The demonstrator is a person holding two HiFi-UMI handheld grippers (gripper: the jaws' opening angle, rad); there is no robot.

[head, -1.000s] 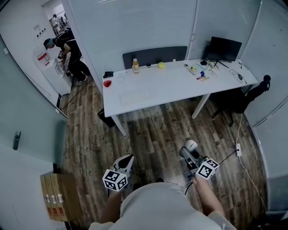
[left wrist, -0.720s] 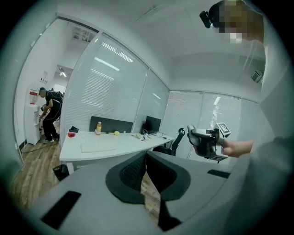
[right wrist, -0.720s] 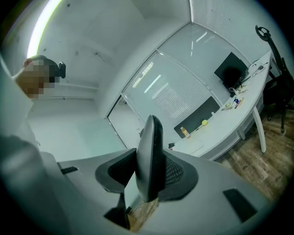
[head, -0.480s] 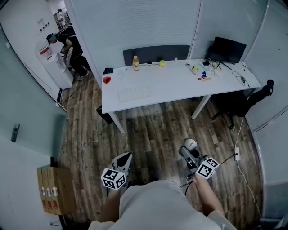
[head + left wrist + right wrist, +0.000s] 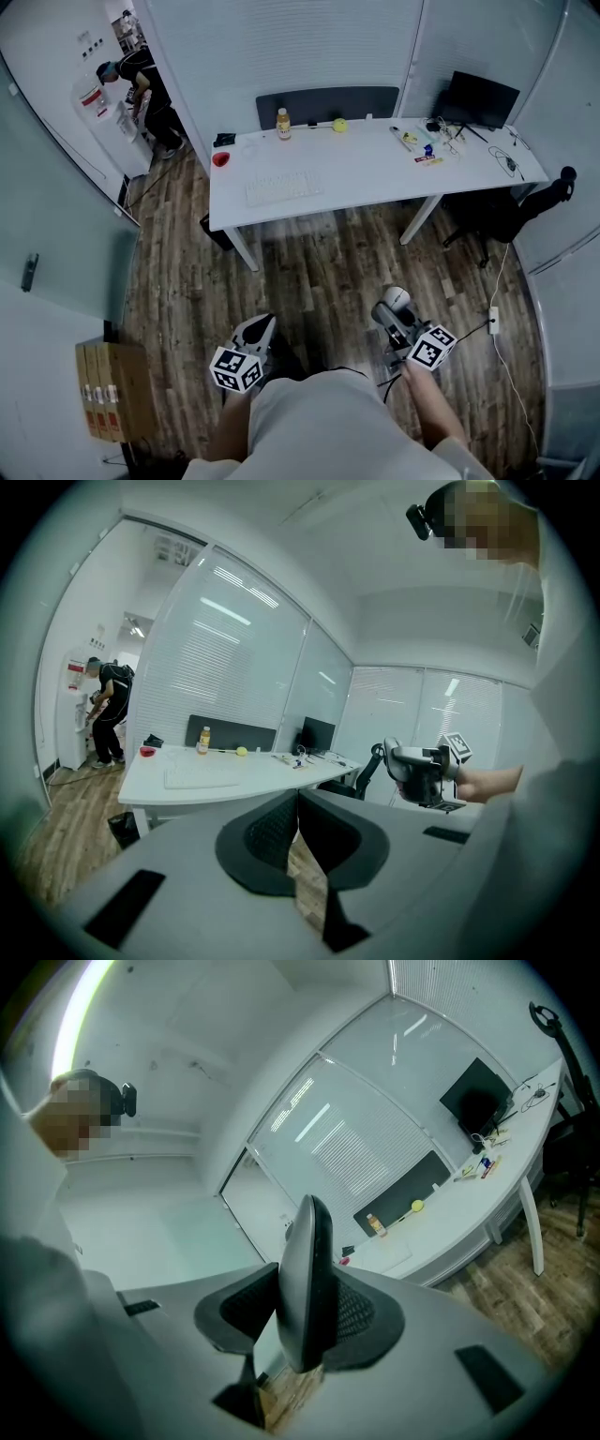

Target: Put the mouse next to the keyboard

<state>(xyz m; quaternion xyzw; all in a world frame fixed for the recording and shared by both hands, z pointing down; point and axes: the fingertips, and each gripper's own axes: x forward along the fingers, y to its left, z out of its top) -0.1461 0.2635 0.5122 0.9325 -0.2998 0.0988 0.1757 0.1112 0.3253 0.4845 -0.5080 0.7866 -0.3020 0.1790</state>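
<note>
A white keyboard (image 5: 281,187) lies on the left part of the white desk (image 5: 375,173), far ahead of me across the wooden floor. My right gripper (image 5: 393,306) is shut on a grey and white mouse (image 5: 398,298), held low near my body. In the right gripper view the mouse (image 5: 305,1279) stands on edge between the two pads, with the keyboard (image 5: 384,1255) far behind it. My left gripper (image 5: 264,325) hangs at the lower left. Its pads (image 5: 272,832) meet with nothing between them.
An orange bottle (image 5: 282,123), a yellow ball (image 5: 339,124), a red bowl (image 5: 220,159) and a monitor (image 5: 483,98) stand on the desk. A black chair (image 5: 511,211) is at its right end. A person (image 5: 141,89) stands at the far left. Cardboard boxes (image 5: 103,389) sit at the lower left.
The desk has shifted slightly in the head view as I move. Both grippers keep their places near my body, and the mouse stays in the right one.
</note>
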